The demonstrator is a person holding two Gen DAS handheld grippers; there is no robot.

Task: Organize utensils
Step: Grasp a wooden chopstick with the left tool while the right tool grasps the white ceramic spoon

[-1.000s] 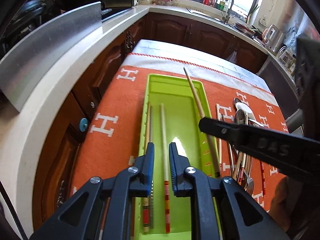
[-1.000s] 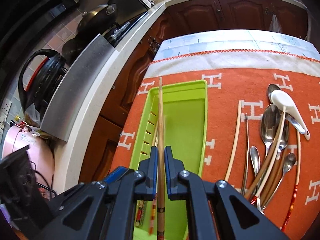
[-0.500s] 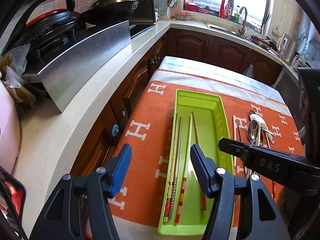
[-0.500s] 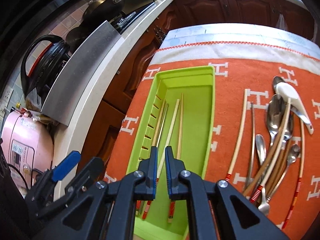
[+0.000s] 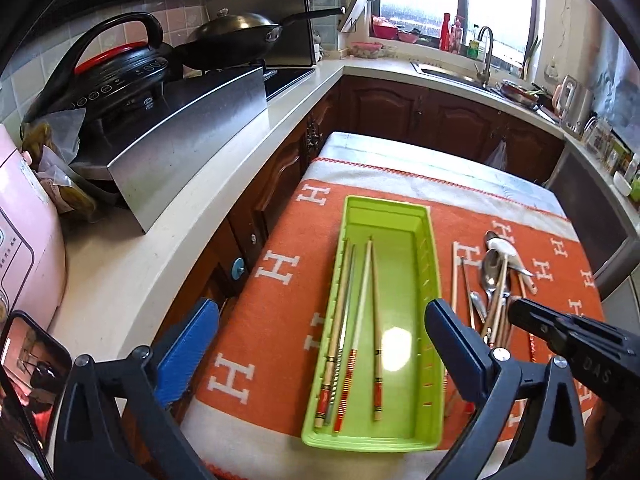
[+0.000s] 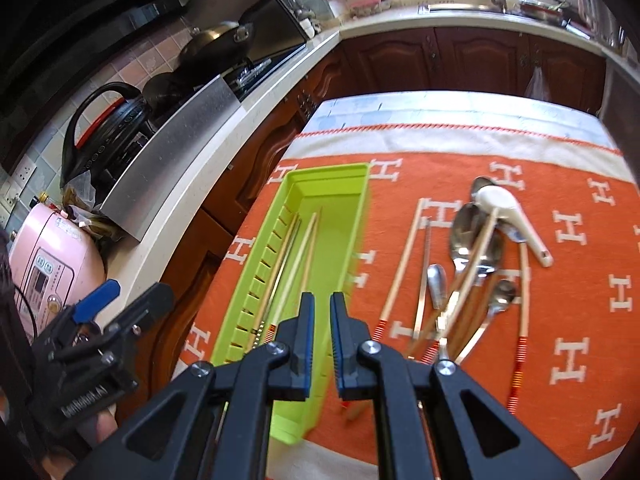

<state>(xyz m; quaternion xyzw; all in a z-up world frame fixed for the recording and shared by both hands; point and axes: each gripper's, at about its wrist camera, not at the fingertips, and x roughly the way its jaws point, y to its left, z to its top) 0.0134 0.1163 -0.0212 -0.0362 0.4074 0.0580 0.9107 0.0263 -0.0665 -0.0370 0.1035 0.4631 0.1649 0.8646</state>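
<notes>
A lime green tray (image 5: 436, 280) lies lengthwise on the orange cloth, with several chopsticks (image 5: 362, 300) side by side along its left half. My left gripper (image 5: 320, 308) hangs above the tray's near end; its jaws are opening wide and nothing is between them. My right gripper (image 6: 323, 298) is shut and empty over the tray's (image 6: 328, 170) right wall. To its right lies a loose pile of metal spoons and chopsticks (image 6: 472, 248) with a white ceramic spoon (image 6: 504, 204) on top. That pile (image 5: 496, 280) also shows in the left wrist view.
The orange cloth (image 6: 560, 184) covers a small table whose near edge runs just below the tray. A pale counter (image 5: 132, 264) at the left carries a pink appliance (image 5: 24, 248), a steel panel (image 5: 188, 136) and a wok (image 5: 236, 36). Dark cabinets (image 6: 460, 60) stand behind.
Both grippers let go of chopsticks, which now lie in the tray. The left gripper opened wide and pulled up and back. The right gripper shifted right toward the loose pile.
</notes>
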